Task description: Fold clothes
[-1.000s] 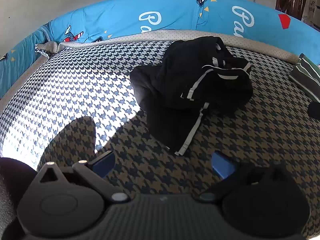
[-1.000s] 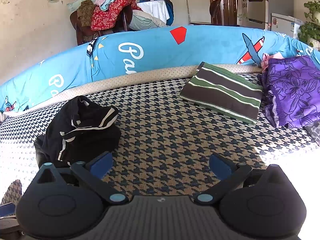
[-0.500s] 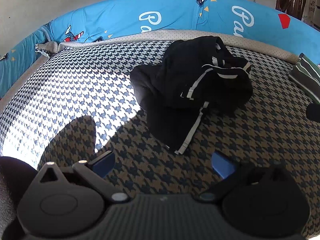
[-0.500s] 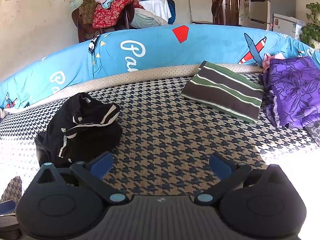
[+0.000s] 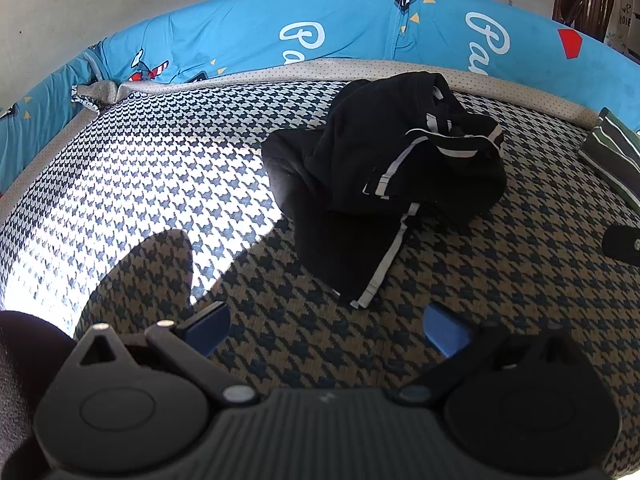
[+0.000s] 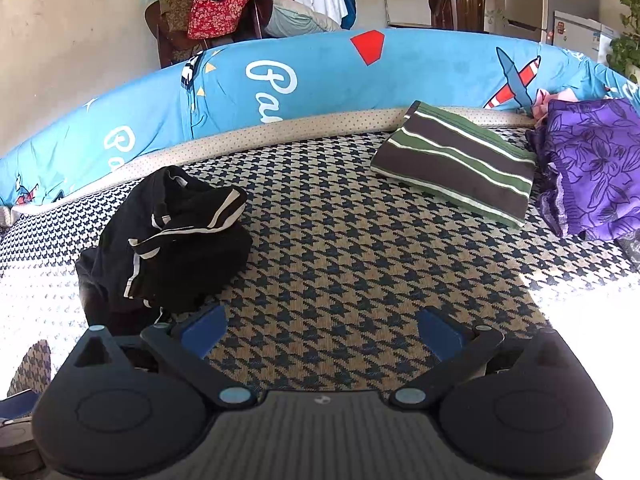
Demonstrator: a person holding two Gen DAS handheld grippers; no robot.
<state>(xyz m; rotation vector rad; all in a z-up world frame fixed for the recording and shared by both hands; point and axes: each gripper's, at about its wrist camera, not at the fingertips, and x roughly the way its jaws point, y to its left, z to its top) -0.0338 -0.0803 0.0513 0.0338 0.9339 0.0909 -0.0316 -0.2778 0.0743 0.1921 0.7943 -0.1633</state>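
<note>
A crumpled black garment with white stripes (image 5: 380,176) lies in a heap on the houndstooth mattress (image 5: 160,184). In the left wrist view it sits just beyond and slightly right of my left gripper (image 5: 326,330), which is open and holds nothing. The right wrist view shows the same black garment (image 6: 168,240) to the left, its near edge close to the left blue pad (image 6: 202,330). My right gripper (image 6: 322,330) is open over bare mattress (image 6: 360,280). A folded green-and-brown striped cloth (image 6: 456,160) lies at the back right.
A blue printed bolster (image 6: 320,76) runs along the mattress's far edge. A purple floral heap (image 6: 588,168) lies at the far right. Behind the bolster a chair (image 6: 224,16) carries piled clothes. Bright sunlight washes out the mattress's left and right near parts.
The right gripper has drifted a little nearer the black garment, which now sits closer to its left finger. The left view is almost unchanged.
</note>
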